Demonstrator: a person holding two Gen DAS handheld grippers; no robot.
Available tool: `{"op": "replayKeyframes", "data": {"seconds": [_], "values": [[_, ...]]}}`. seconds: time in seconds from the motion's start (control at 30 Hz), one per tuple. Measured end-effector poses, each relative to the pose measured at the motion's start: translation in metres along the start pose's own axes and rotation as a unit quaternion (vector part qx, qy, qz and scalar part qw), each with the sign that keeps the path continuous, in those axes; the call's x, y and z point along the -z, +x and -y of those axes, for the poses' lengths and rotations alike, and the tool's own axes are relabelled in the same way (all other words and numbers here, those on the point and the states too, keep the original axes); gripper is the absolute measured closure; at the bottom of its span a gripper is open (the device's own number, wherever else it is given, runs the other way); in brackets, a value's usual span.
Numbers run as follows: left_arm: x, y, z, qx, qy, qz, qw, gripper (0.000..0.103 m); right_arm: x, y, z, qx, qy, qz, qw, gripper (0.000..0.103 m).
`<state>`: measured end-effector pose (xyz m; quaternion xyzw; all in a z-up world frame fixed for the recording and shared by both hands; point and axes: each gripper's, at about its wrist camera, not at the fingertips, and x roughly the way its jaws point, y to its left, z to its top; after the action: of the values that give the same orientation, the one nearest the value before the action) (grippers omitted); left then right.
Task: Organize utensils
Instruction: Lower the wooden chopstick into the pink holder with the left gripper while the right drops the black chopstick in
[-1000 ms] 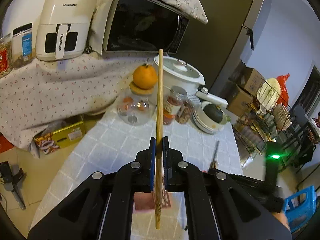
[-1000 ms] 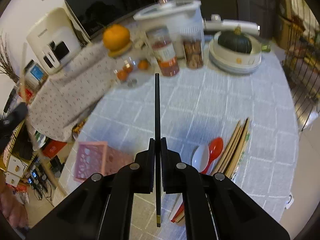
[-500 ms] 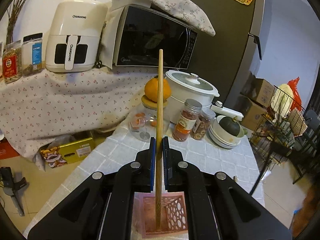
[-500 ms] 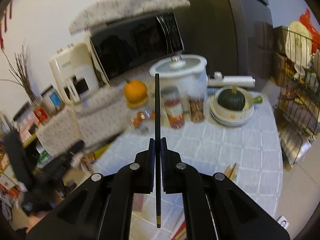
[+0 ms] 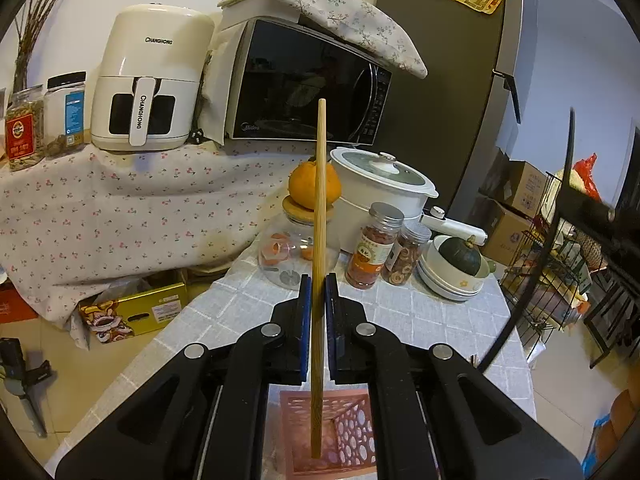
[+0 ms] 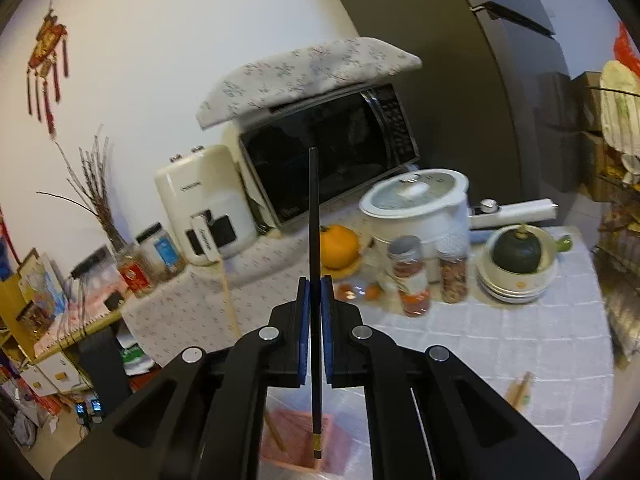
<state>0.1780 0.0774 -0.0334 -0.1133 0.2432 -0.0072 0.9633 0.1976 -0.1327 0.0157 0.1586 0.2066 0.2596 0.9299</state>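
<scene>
two chopsticks in hand, one per tool. left gripper (image 5: 319, 292): blue-padded jaws clenched on a pale wooden chopstick (image 5: 319, 216), held near upright, its lower end hanging over the open top of a pink perforated plastic holder (image 5: 352, 436) standing on the grey checked tablecloth (image 5: 420, 320). right gripper (image 6: 315, 294): jaws clenched on a slim black chopstick with a gold band near its lower end (image 6: 314, 240), also near upright, its lower tip above the same pink holder (image 6: 292, 436), which is blurred in that view. loose items: a bundle of wooden chopsticks (image 6: 520, 390) lying on the cloth, well to the right of the holder. background stock on the table: orange fruit on a glass jar lid (image 5: 308, 186), two clear spice jars (image 5: 374, 252), white lidded pot (image 5: 380, 184), green squash in stacked bowls (image 5: 460, 256). behind: black microwave (image 5: 308, 80), cream air fryer (image 5: 148, 80).
</scene>
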Motion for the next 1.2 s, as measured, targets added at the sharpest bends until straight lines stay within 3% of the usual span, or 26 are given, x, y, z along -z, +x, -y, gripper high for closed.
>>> {"op": "replayKeyframes", "data": {"seconds": [0.27, 0.57, 0.67, 0.73, 1.0, 1.2], "values": [[0.009, 0.003, -0.005, -0.006, -0.002, 0.000, 1.0000, 0.097, 0.033, 0.034, -0.009, 0.001, -0.013, -0.011, 1.000, 0.097], [0.021, 0.018, -0.006, -0.009, -0.006, -0.059, 0.9982, 0.096, 0.063, 0.054, -0.013, -0.012, -0.031, -0.046, 0.998, 0.097], [0.018, 0.016, -0.009, -0.006, -0.019, -0.069, 0.9974, 0.083, 0.066, 0.055, -0.015, -0.019, -0.030, -0.057, 0.998, 0.093], [0.014, 0.013, -0.011, -0.002, -0.032, -0.073, 0.9968, 0.075, 0.064, 0.054, -0.013, -0.024, -0.024, -0.061, 0.998, 0.091], [-0.006, -0.011, -0.012, 0.013, -0.057, -0.075, 0.9955, 0.075, 0.040, 0.030, 0.008, -0.019, 0.023, -0.055, 0.998, 0.075], [-0.017, -0.029, 0.012, 0.026, -0.038, -0.092, 0.9946, 0.065, 0.002, -0.010, 0.046, 0.010, 0.074, -0.069, 0.995, 0.062]]}}
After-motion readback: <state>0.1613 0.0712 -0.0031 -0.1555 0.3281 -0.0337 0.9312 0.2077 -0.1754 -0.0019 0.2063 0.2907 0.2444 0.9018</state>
